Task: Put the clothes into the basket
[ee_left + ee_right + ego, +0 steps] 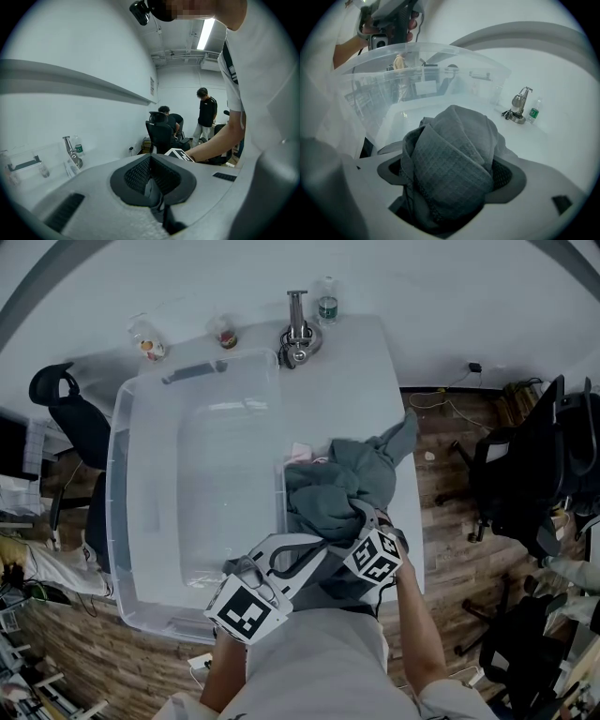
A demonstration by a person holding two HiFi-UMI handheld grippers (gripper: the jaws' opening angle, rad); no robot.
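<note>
Clamping a grey garment [454, 140], the right hand-held gripper [450, 174] stands wide; the left hand-held gripper [152, 180] is closed.

Beside the clear basket [141, 521] (to its right) lie grey clothes [333, 488]; right tongs [362, 521] seemingly pressed into them.

White tabletop [375, 362], seen from above. A clear plastic basket [120, 474] covers its left half, its long side running from the near edge towards the far edge. Just right of the basket's wall lies a heap of grey clothes [328, 493], with a pink cloth [302, 453] at its far-left side. Along the far edge stand a metal stand [298, 334], a green-labelled bottle [326, 304] and two small containers [150, 343] [225, 332].
</note>
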